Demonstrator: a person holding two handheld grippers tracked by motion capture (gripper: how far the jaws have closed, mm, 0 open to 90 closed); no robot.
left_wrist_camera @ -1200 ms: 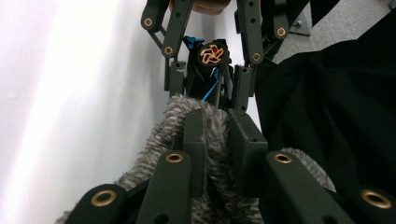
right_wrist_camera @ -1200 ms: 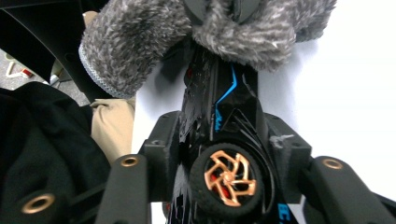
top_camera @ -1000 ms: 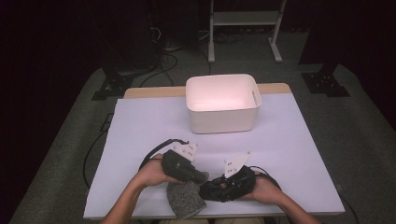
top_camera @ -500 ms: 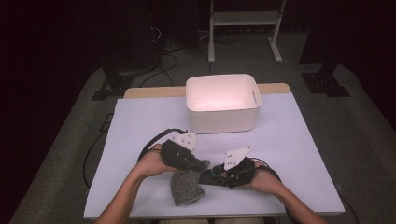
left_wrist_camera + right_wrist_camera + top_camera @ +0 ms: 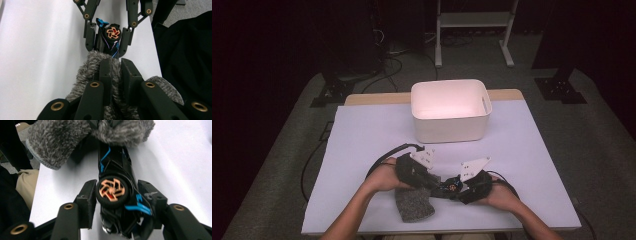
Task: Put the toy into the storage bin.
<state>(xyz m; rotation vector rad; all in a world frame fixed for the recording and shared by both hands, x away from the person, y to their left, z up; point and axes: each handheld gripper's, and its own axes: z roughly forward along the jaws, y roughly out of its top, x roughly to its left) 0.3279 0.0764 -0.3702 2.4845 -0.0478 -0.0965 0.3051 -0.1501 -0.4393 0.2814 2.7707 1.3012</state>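
At the near edge of the white bench [image 5: 362, 140], the left hand-held gripper [image 5: 115, 68] pinches a fuzzy grey sock [image 5: 87, 67] tight between nearly closed jaws; the right hand-held gripper [image 5: 115, 195], jaws just widening, flanks a black toy car [image 5: 117, 170] with orange wheels, its pads close beside the wheel; the car's nose sits in the sock's opening; a white bin [image 5: 449, 110] stands well behind.

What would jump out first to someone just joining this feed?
Near the table's front edge, the left tongs pinch a fuzzy grey sock, while the right tongs straddle a black toy car with orange-spoked wheels. Behind them stands a white bin.
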